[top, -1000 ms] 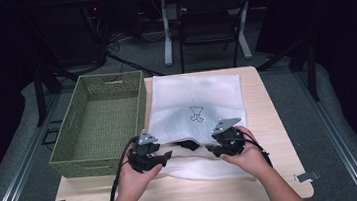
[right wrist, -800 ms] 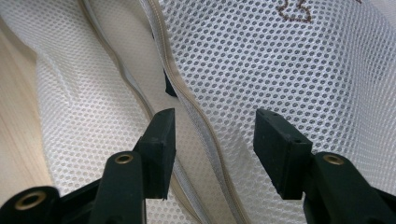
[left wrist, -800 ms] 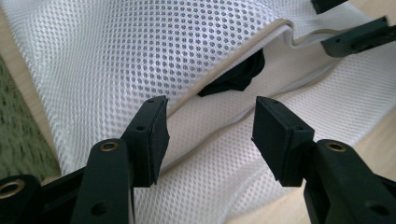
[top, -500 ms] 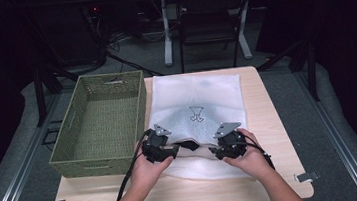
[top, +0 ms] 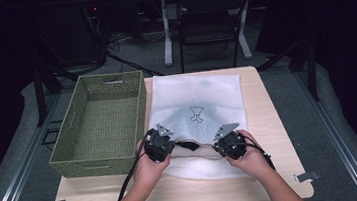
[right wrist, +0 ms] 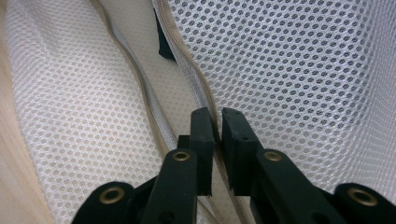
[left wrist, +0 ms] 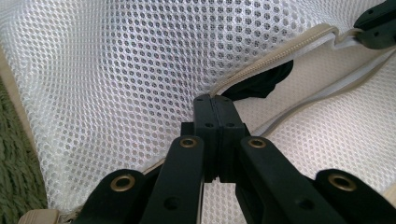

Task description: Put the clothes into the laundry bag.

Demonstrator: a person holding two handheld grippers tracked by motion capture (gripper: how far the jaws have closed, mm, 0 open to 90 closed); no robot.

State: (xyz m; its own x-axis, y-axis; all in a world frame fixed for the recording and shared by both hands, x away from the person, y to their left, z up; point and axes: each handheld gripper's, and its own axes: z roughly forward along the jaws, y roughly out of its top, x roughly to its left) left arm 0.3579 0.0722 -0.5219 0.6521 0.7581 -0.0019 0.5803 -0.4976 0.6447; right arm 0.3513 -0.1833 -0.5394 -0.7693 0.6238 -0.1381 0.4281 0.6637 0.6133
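1. the white mesh laundry bag (top: 195,114) lies flat on the wooden table (top: 269,121), just right of the green woven basket (top: 99,124). its zipped mouth faces the person and gapes a little, with something dark (left wrist: 261,84) showing inside.
2. the left gripper (top: 160,145) sits at the left end of the mouth. in the left gripper view its jaws are pressed together on the upper zipper edge (left wrist: 275,53) of the bag.
3. the right gripper (top: 229,143) sits at the right end. in the right gripper view its jaws pinch the same beige zipper edge (right wrist: 187,60), with only a sliver of gap where the fabric sits.
4. the step in hand looks like lifting the upper lip to open the mouth wider.
5. to do it well, keep both pinches on the stiff zipper tape rather than on the loose mesh, which would stretch and slip.
6. raise both ends evenly and spread them apart gently, so the opening stays taut and the lower layer stays on the table.
7. avoid catching both layers in one pinch, as that would close the mouth.
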